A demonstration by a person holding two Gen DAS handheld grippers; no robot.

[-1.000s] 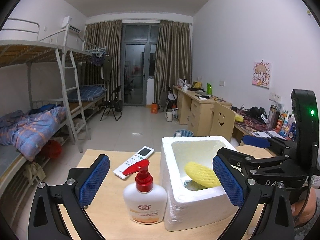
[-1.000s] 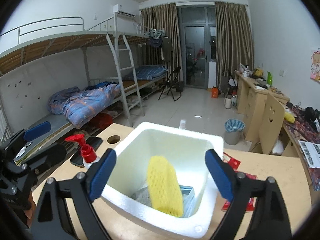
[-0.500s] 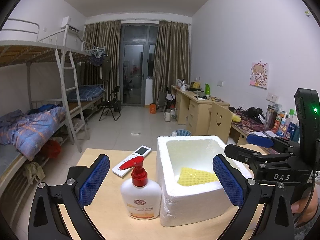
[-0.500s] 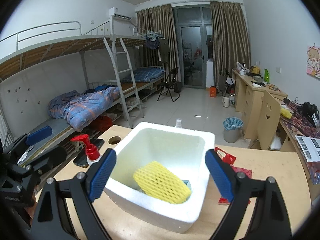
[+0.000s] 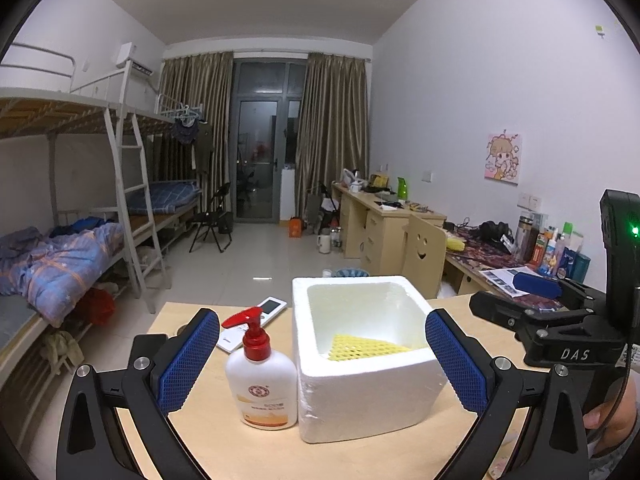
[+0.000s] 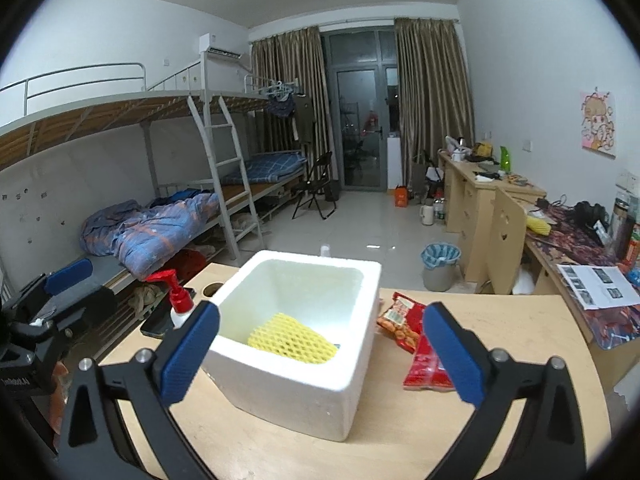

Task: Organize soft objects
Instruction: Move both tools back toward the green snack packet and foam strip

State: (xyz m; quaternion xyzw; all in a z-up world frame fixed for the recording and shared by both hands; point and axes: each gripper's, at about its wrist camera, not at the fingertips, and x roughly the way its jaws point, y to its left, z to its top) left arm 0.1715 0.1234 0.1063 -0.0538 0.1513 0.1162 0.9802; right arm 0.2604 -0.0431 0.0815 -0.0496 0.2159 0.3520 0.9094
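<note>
A yellow foam net sleeve lies flat inside a white foam box on the wooden table. It also shows in the right wrist view, inside the box. My left gripper is open and empty, held back in front of the box and a lotion bottle. My right gripper is open and empty, above the box's near edge. The right gripper also shows at the right of the left wrist view.
A white lotion bottle with a red pump stands left of the box. A white remote lies behind it. Red snack packets lie right of the box. A phone and a table hole are at the left.
The yellow sleeve fell from upright against the box wall to lying flat on the box bottom. Both grippers pulled back and rose, still open.
</note>
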